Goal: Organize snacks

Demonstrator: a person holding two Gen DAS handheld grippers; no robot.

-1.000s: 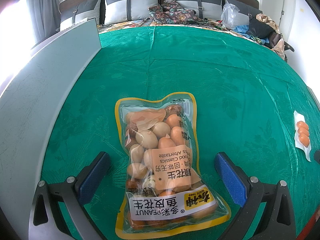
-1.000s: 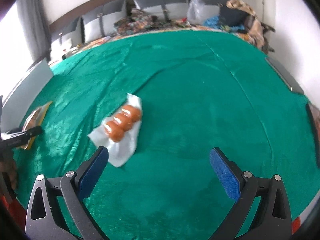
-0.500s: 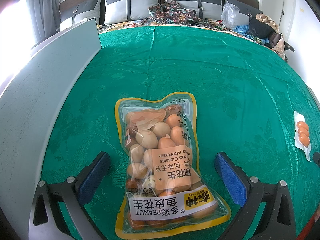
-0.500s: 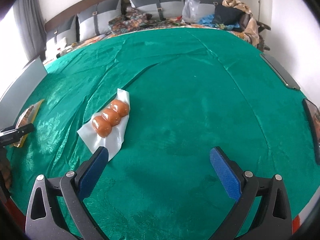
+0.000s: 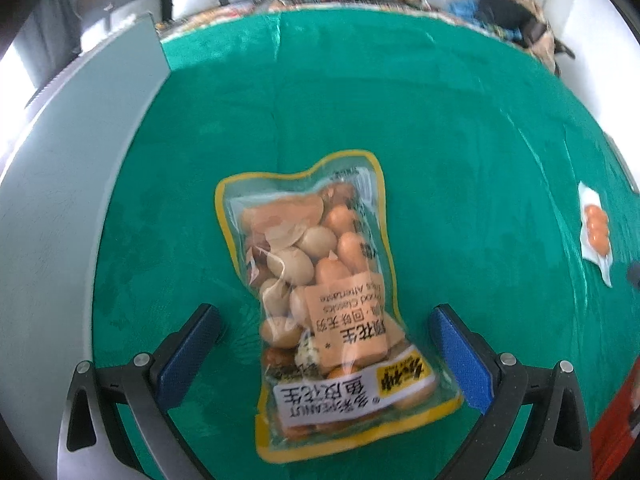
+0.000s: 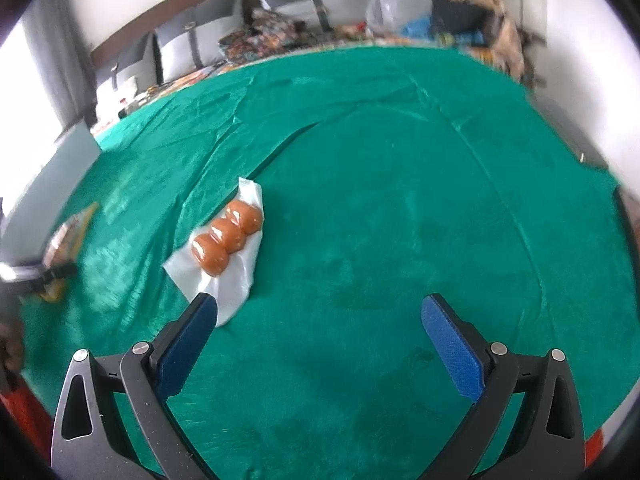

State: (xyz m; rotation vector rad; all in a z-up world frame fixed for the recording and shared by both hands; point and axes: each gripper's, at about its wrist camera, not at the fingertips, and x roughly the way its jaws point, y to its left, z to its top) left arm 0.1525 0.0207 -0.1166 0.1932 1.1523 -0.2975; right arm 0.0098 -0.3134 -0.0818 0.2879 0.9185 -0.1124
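A clear, yellow-edged bag of peanuts lies flat on the green cloth. My left gripper is open, its blue pads on either side of the bag's near half. A white pack with three orange-brown balls lies on the cloth; it also shows at the far right of the left wrist view. My right gripper is open and empty, its left pad just at the pack's near corner. The peanut bag shows small at the left edge of the right wrist view.
A grey panel stands along the left edge of the cloth. Grey cushions, patterned fabric and bags lie beyond the far edge. A grey strip runs along the right edge. A crease crosses the cloth behind the pack.
Both views shifted and are blurred by motion. The left gripper tilted slightly over the peanut bag. The right gripper moved closer to the white pack, whose near corner now meets its left pad.
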